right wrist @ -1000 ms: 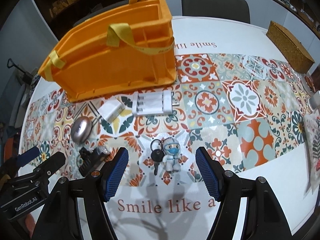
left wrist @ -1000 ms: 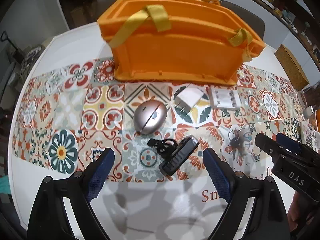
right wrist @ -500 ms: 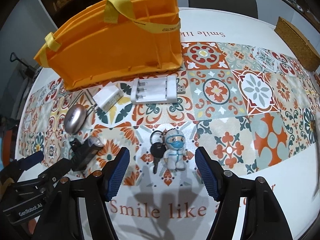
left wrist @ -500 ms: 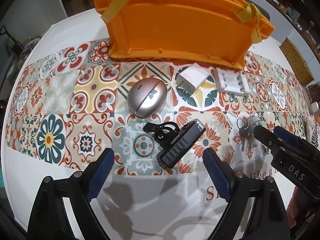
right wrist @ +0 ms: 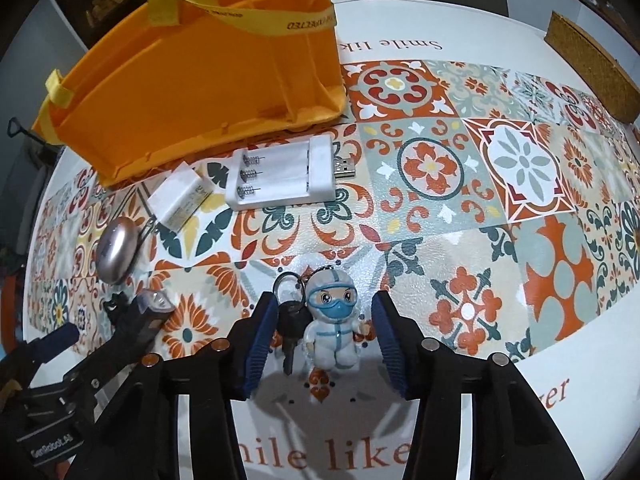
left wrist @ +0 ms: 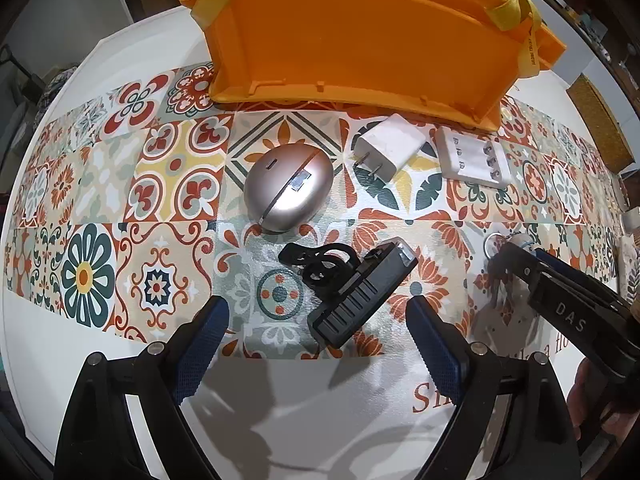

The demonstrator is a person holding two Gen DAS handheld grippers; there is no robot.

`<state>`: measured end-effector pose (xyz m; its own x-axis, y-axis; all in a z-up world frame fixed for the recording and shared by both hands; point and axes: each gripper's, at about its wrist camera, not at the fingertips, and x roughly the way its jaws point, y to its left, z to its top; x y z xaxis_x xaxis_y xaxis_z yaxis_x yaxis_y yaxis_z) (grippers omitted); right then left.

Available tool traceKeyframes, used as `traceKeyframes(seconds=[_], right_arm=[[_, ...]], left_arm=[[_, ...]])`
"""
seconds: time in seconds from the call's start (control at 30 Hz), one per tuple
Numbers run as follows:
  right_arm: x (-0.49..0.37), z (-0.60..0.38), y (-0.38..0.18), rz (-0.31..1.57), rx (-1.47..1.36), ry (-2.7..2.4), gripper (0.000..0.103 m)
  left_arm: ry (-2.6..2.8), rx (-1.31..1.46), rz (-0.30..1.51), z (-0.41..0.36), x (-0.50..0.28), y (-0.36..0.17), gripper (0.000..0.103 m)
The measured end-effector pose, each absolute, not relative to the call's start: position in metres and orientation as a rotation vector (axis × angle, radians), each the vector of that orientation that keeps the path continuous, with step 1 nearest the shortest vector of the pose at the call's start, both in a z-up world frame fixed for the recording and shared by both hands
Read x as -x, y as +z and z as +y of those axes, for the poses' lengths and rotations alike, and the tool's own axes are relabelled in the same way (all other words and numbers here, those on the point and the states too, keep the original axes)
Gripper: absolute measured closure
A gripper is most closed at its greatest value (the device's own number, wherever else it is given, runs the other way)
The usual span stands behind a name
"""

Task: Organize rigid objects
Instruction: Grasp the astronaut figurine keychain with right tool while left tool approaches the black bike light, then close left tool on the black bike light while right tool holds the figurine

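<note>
Bench (right wrist: 460,44): white top under a glossy patterned tile-print cloth (right wrist: 520,168), red script lettering along its near edge.

Right claw (right wrist: 322,340): blue ribbed pads on black arms, pointing steeply down. Its jaws have just been closing and now straddle a keychain figure (right wrist: 334,320), a soft, rounded doll in a white suit with blue mask and goggles, lying flat on the cloth. A black-headed key (right wrist: 291,330) on a metal ring lies against the doll's left side. Pads sit close on either side; a thin gap shows at each, no press visible.

Left claw (left wrist: 316,344): jaws wide apart, holding nothing. Between and just beyond the pads lies a black ribbed bike light (left wrist: 362,294) with a strap mount, angled diagonally.

Further back: smooth metallic egg-shaped case (left wrist: 289,187); white boxy plug adapter (left wrist: 388,147), prongs showing; white plastic battery charger (right wrist: 282,174) with spring contacts and a USB plug.

Behind these, a rigid orange plastic tote (right wrist: 200,80) with internal dividers and yellow webbing straps (right wrist: 256,14).
</note>
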<state>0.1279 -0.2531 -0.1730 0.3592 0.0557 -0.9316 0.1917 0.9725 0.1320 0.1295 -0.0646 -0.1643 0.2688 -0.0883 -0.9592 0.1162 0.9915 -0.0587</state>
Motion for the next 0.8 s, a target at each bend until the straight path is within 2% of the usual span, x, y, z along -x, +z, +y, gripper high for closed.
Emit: traceKeyframes(seconds=[0.3, 0.47, 0.8], right_arm=[[-0.138, -0.246, -0.182, 1.194, -0.202, -0.103, 0.06], [-0.137, -0.245, -0.181, 1.171, -0.214, -0.102, 0.075], [-0.117, -0.242, -0.177, 1.168, -0.261, -0.073, 0.076]], left_arm=[[-0.128, -0.03, 1.299, -0.065, -0.133, -0.168, 0.012], [-0.13, -0.018, 1.29, -0.059, -0.131, -0.169, 0.012], [-0.143, 0.026, 1.266, -0.046, -0.12, -0.164, 0.012]])
